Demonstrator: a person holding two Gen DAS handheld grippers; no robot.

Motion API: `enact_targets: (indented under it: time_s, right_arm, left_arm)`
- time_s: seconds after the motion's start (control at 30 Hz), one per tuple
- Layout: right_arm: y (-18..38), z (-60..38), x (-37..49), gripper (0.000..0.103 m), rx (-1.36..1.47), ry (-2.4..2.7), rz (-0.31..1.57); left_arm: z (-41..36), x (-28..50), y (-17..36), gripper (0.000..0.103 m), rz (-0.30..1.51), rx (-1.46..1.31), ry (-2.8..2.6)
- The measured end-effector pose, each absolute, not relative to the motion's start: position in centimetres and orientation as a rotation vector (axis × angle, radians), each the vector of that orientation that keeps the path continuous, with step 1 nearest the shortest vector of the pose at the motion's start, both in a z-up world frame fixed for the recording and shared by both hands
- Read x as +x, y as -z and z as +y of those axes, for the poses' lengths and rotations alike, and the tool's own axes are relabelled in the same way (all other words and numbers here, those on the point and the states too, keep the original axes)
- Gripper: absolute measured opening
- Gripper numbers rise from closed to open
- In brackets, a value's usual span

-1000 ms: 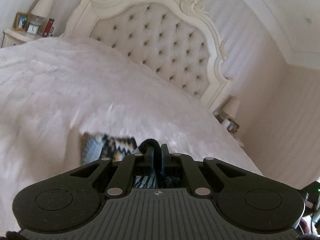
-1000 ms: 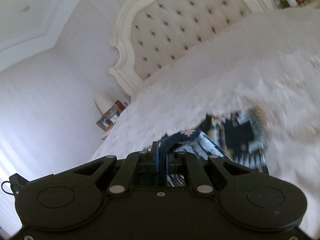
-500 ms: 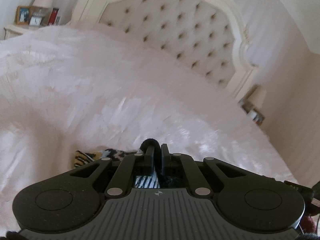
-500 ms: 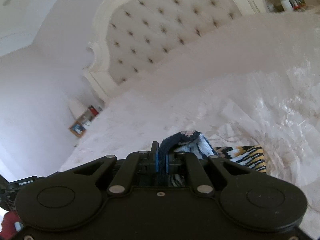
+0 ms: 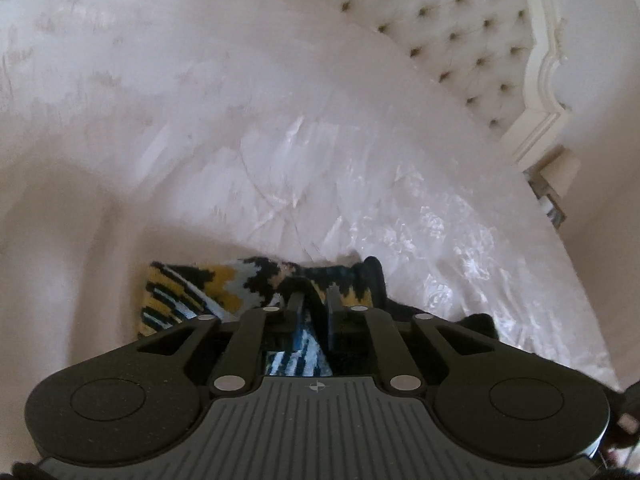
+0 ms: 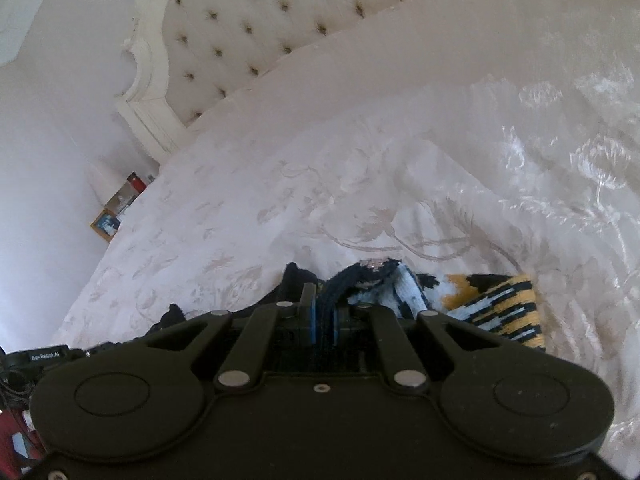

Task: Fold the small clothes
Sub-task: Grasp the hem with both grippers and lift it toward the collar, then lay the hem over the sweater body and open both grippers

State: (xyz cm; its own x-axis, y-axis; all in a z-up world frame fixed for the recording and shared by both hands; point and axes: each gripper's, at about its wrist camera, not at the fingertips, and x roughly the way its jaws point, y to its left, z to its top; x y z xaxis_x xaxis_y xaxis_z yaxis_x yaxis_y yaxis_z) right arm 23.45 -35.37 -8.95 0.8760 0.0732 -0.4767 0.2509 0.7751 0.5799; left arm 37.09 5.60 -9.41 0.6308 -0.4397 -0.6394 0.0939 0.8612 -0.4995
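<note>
A small knit garment point(image 5: 224, 284) patterned in black, yellow and pale blue lies low on the white bedspread point(image 5: 280, 140), just in front of both grippers. My left gripper point(image 5: 314, 300) hovers over it with its jaws opening. A gap shows between its fingers, striped fabric lies below them, and the black cuff point(image 5: 372, 276) rests just right of them. My right gripper point(image 6: 322, 304) is also opening its jaws, and the garment's navy edge point(image 6: 360, 276) still fills the space between the blue pads. The rest of the garment point(image 6: 492, 304) spreads out to the right.
A tufted cream headboard point(image 6: 260, 20) rises behind the bed. A bedside table with a picture frame and small items point(image 6: 116, 208) stands past the bed's left edge in the right wrist view. Another lamp and frames point(image 5: 552, 196) stand at the right in the left wrist view.
Both grippers came down and forward with the garment, which now rests on the bedspread. The left fingers have parted and the black cuff sits beside them. The right fingers have widened slightly.
</note>
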Motion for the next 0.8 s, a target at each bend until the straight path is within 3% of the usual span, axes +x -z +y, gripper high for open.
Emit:
enact_targets:
  time_s: [0.03, 0.1, 0.17, 0.4, 0.53, 0.8]
  right_arm:
    - [9.0, -35.4, 23.4, 0.025, 0.687, 0.105, 0.503]
    - [9.1, -35.3, 23.7, 0.055, 0.692, 0.108, 0.498]
    - [8.9, -35.5, 23.7, 0.066, 0.695, 0.108, 0.482]
    - [6.9, -35.7, 22.1, 0.068, 0.669, 0.124, 0.434]
    - [5.4, -35.5, 20.4, 0.070, 0.645, 0.123, 0.423]
    - [3.1, -34.3, 16.5, 0.076, 0.602, 0.105, 0.417]
  left_arm:
    - [5.9, 37.3, 9.5, 0.027, 0.842, -0.466, 0.327]
    - [6.5, 37.1, 9.1, 0.036, 0.827, -0.481, 0.333]
    - [6.6, 36.7, 8.4, 0.048, 0.797, -0.470, 0.326]
    - [6.6, 34.4, 5.1, 0.049, 0.752, -0.441, 0.361]
    - [6.1, 32.5, 3.0, 0.058, 0.741, -0.411, 0.399]
    - [5.3, 27.5, 1.0, 0.065, 0.728, -0.269, 0.465]
